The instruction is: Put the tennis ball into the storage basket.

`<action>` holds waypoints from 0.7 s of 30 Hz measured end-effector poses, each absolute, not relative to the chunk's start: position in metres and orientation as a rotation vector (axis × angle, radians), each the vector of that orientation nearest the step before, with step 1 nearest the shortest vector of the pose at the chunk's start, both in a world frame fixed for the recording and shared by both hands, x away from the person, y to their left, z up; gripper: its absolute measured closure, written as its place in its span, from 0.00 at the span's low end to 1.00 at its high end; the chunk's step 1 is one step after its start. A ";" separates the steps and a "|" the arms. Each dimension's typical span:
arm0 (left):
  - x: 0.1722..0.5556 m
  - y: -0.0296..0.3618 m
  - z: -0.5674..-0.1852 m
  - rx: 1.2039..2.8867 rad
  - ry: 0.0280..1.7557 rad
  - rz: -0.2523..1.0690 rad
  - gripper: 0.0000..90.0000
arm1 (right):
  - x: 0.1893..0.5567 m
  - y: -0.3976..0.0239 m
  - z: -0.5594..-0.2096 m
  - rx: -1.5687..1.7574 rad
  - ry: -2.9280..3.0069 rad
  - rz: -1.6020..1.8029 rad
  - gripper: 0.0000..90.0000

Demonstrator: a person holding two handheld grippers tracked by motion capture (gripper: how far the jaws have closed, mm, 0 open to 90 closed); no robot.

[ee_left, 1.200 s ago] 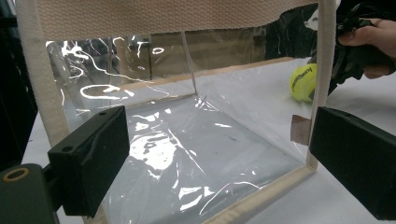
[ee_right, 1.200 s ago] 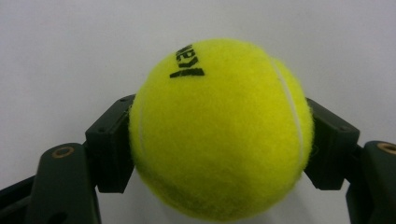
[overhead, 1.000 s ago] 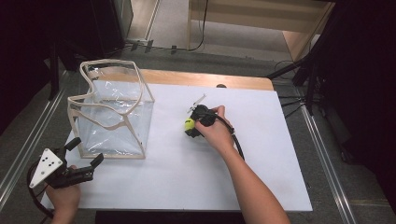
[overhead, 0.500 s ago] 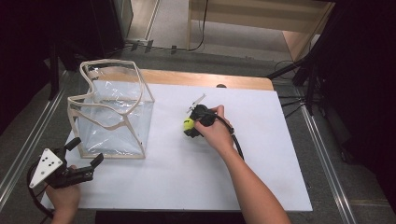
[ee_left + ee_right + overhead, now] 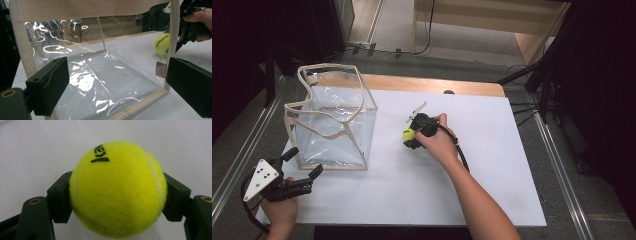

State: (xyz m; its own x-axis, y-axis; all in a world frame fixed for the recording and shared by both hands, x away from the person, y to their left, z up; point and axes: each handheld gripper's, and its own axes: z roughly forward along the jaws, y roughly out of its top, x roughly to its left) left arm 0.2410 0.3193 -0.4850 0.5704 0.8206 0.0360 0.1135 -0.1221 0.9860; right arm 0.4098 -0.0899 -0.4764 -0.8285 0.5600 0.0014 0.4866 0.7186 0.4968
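Observation:
A yellow tennis ball (image 5: 117, 190) sits clamped between the two black jaws of my right gripper (image 5: 117, 197), which is shut on it. From above, that gripper (image 5: 412, 136) is low over the middle of the white table (image 5: 492, 150) with the ball (image 5: 408, 134) at its tip. A clear plastic bag with beige trim (image 5: 332, 120) stands open at the table's left. My left gripper (image 5: 303, 165) is open by the near-left corner, just in front of the bag (image 5: 100, 75), with nothing between its jaws. Through the bag's wall the ball (image 5: 162, 44) is visible.
The table's wooden back edge (image 5: 432, 85) runs behind the white sheet. Metal rails (image 5: 242, 155) flank the table on both sides. A cable (image 5: 459, 150) trails from the right gripper along the forearm.

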 end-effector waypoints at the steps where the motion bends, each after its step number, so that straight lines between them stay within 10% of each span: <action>1: 0.241 0.319 -0.485 1.601 0.807 0.733 0.06 | 0.410 -0.089 -0.477 0.823 2.779 0.746 0.27; 21: 0.241 0.319 -0.485 1.595 0.805 0.732 0.06 | 0.404 -0.066 -0.475 0.780 2.816 0.795 0.27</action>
